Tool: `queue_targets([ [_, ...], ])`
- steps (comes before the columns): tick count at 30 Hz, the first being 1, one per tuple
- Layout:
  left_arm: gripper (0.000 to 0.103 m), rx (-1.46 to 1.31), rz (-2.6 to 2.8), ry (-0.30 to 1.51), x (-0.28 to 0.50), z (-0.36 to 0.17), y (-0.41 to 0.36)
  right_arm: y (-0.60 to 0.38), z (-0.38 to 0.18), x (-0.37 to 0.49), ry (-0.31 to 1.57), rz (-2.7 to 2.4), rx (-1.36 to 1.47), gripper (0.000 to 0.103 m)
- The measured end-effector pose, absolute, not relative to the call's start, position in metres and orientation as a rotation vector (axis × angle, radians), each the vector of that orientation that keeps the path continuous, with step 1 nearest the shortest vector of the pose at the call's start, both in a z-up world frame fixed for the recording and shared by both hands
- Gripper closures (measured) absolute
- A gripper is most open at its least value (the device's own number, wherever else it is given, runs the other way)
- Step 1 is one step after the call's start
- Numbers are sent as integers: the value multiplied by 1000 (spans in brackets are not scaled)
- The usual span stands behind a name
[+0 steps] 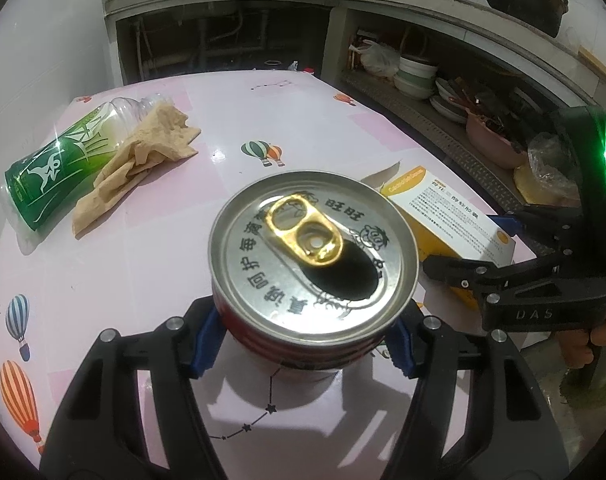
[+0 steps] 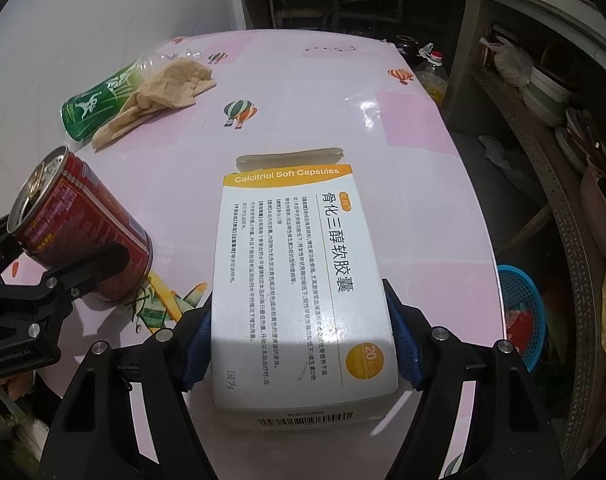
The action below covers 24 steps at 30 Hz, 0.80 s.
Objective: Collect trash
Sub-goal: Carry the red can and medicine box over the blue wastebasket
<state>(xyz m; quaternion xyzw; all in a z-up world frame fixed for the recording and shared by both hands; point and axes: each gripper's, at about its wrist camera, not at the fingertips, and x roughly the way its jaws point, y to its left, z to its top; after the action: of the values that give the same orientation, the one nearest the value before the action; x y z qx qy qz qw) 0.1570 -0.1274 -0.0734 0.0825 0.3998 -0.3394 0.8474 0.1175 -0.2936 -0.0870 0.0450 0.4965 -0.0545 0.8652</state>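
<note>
We take the red can [image 1: 313,264] as our landmark: it stands near the front of the pink balloon-print tabletop [image 1: 295,120], its silver top opened and the gold pull tab bent up. Our left claw [image 1: 303,344] is closed on it, one blue pad pressed to each side of the red wall just under the lid rim. From the right wrist view the same can [image 2: 87,232] leans a little in that grip, and its base seems to be touching the tabletop [image 2: 323,92], though we cannot be sure. Just to the right of the can lies the white and yellow medicine box [image 2: 303,292], printed "Calcitriol Soft Capsules", its far flap open. Our right claw [image 2: 303,344] grips this box by its long sides, a blue pad flat against each edge near the end closest to us; whether the box rests on the tabletop or hangs slightly above it we cannot tell. In the left wrist view the box [image 1: 443,216] shows beside the can with the right claw [image 1: 469,246] reaching in over it. Beyond the can and to its left, well apart from it, an empty plastic bottle [image 1: 59,168] with a green label lies on its side, and a crumpled brown paper napkin [image 1: 143,160] rests against it. Past the tabletop's right edge, farther right of the can, a blue plastic basket [image 2: 521,312] sits low down.
</note>
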Motion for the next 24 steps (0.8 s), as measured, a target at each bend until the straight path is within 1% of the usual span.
queue_targets([
  [14,40,142,-738,794,146,-53,-114,-310,-69,86,972,-170,227,32],
  [24,40,181,-791,758,128,-33,-137,-338,-52,44,865,-210,354,32],
])
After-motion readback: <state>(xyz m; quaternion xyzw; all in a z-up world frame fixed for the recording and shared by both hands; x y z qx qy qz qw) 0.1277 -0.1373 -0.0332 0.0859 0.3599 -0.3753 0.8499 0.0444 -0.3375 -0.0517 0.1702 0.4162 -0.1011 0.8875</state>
